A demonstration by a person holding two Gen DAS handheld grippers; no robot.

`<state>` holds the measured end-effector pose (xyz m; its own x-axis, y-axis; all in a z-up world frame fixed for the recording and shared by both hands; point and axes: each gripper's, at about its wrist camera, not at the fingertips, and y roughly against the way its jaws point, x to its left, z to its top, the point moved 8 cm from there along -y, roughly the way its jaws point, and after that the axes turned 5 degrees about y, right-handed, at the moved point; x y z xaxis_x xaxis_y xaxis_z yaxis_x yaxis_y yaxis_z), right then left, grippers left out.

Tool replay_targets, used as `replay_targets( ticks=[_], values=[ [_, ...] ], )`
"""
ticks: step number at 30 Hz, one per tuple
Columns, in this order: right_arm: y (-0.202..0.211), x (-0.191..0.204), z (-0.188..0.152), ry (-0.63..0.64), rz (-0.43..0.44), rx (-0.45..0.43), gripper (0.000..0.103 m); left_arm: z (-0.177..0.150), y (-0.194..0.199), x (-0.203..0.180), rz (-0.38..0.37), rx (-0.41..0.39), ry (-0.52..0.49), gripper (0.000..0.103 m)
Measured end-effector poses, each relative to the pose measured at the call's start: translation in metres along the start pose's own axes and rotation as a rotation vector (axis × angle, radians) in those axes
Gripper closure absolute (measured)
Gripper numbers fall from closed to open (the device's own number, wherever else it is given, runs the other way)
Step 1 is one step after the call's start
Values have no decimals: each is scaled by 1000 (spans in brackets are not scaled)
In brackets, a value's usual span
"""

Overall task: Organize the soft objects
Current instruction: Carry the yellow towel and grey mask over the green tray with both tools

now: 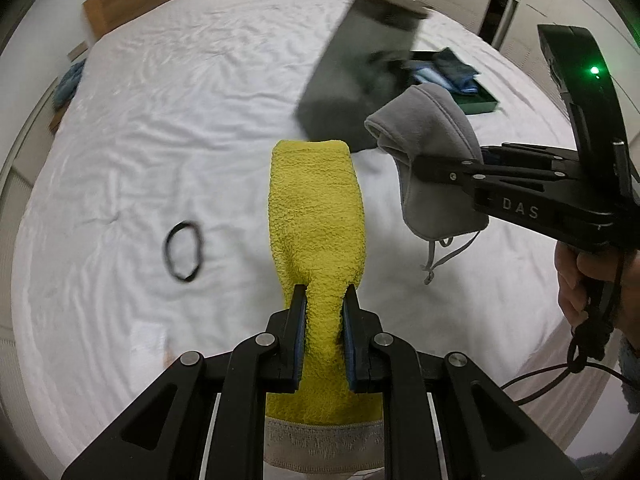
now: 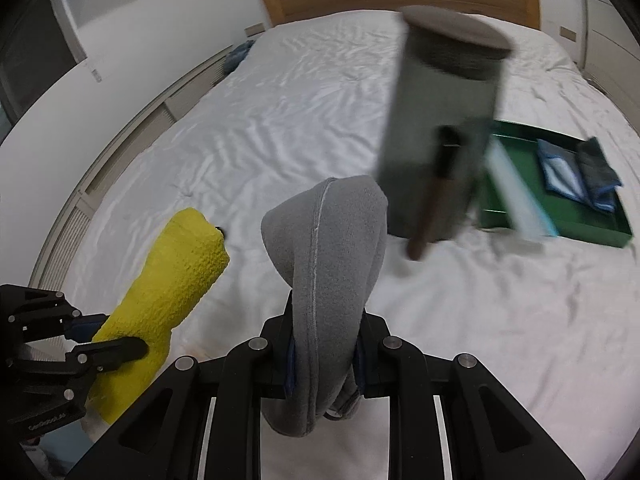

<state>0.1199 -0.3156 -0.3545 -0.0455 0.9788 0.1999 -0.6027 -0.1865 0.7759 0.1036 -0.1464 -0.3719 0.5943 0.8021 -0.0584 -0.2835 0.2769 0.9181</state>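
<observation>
On the white bed [image 2: 280, 128], the green tray [image 2: 592, 228] already holds folded blue cloths [image 2: 576, 172], so sorting looks partly done. Short of the tray, the left gripper [image 1: 323, 300] pinches a yellow towel [image 1: 316, 208] and the right gripper [image 2: 325, 344] pinches a grey hat [image 2: 332, 248], both lifted clear. A black hair tie [image 1: 182, 251] lies farthest from the tray, unsorted.

blur: dark grey upright container [image 2: 444, 120] beyond my right fingers is smeared, so is the brush-like stick [image 2: 430, 196] against it | hidden: my right pads behind the grey cap [image 2: 332, 264] | cut off: yellow towel [image 1: 316, 208] (bottom edge, behind my left fingers)
</observation>
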Motion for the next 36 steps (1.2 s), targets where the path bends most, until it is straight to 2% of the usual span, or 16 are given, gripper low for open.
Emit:
replay_targets(
  ticks=[7,16,19,27,36],
  values=[
    [48,-75,0,-31,-75,-1,83,32,-11,-74,-59,0,-45,90],
    [87,-172,14,-44,-165,-24,83,106,-28,-163,-141,-72,-62,90],
    [92,-196,20,-44,-181,-38,83,128,-35,-177,-155,-91,-45,90],
    [90,-251,48,-44,-213,-76,83,199,-68,-199,-129,-160,47,90],
    [46,-299,89,5,-260,-105,83,276,-121,-198,-73,-225,175,90]
  ],
)
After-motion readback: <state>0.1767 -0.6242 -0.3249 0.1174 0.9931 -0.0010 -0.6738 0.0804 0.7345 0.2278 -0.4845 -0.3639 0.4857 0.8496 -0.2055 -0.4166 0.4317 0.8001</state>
